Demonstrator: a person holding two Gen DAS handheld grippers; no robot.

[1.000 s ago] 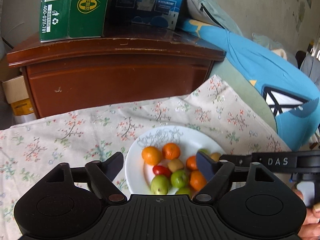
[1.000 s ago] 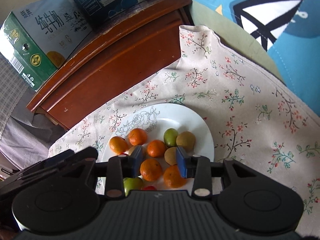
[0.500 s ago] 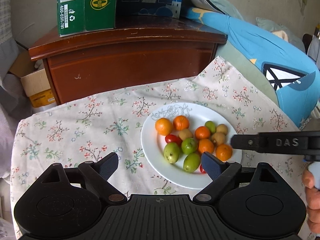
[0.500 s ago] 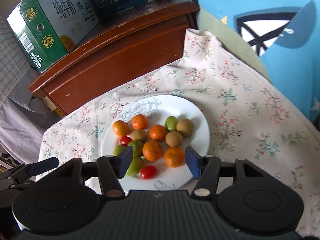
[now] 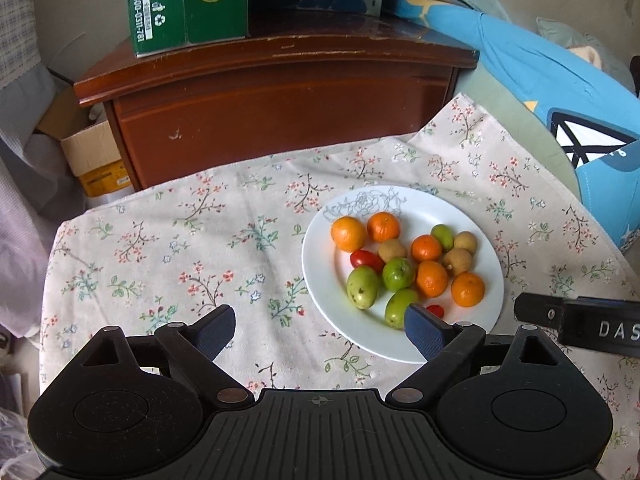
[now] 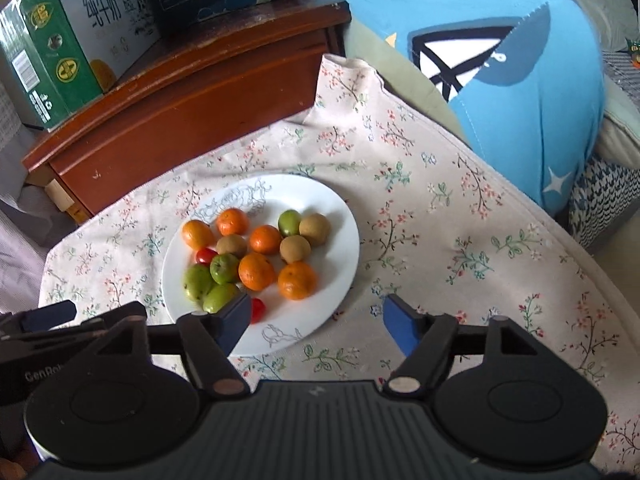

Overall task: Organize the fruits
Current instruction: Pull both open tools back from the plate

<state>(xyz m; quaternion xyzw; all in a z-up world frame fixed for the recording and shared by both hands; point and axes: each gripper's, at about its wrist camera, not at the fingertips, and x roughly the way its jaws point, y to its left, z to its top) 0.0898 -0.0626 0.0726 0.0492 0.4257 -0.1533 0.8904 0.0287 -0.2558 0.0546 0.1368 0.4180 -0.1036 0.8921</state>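
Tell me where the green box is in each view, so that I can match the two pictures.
Left wrist view: the green box stands at the top, left of centre, on the wooden cabinet.
Right wrist view: the green box is in the upper left corner, on the same cabinet.
Shared landmark: the white plate of fruit, right of centre in the left view, left of centre in the right view.

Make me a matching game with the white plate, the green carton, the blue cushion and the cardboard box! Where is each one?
Things:
1. white plate
2. green carton
3. blue shark-print cushion
4. brown cardboard box

Places:
a. on top of the wooden cabinet
b. on the floral cloth
c. low down beside the cabinet
d. right of the cloth

Pairs: 1-b, 2-a, 3-d, 4-c
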